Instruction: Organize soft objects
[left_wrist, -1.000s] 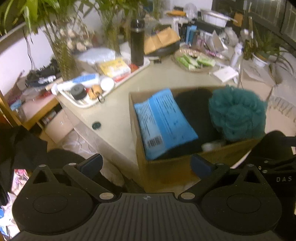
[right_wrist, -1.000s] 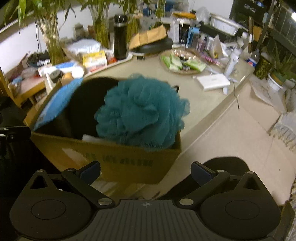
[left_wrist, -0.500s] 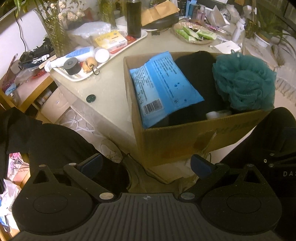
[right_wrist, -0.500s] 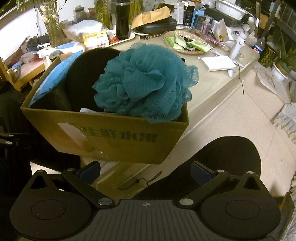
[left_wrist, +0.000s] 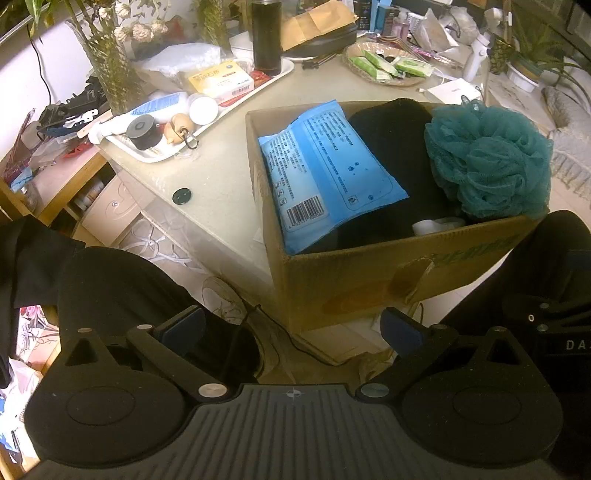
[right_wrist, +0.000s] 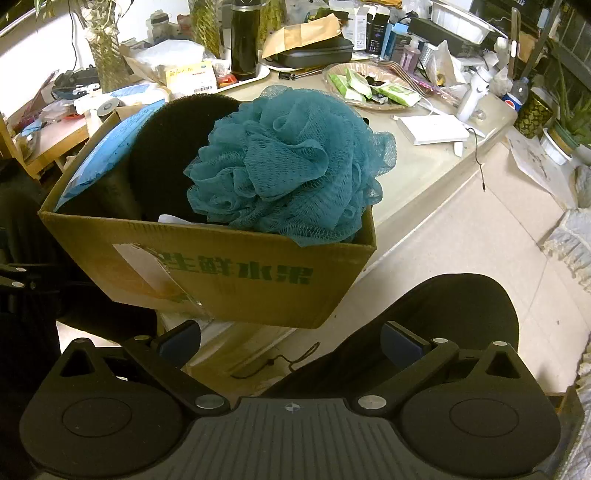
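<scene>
- Here, the cardboard box (left_wrist: 399, 273) stands at the counter (left_wrist: 221, 184) edge, holding three soft items: a blue packet (left_wrist: 325, 173) at its left, a black cushion-like mass (left_wrist: 395, 147) in the middle, and a teal mesh sponge (right_wrist: 291, 162) at its right.
- The left gripper (left_wrist: 291, 328) and the right gripper (right_wrist: 291, 336) both hover short of the box, fingers spread wide, holding nothing.
- Judged from this layout, packing appears largely done; no loose soft item is plainly visible nearby.
- The sponge bulges over the rim and may need pressing down.
</scene>
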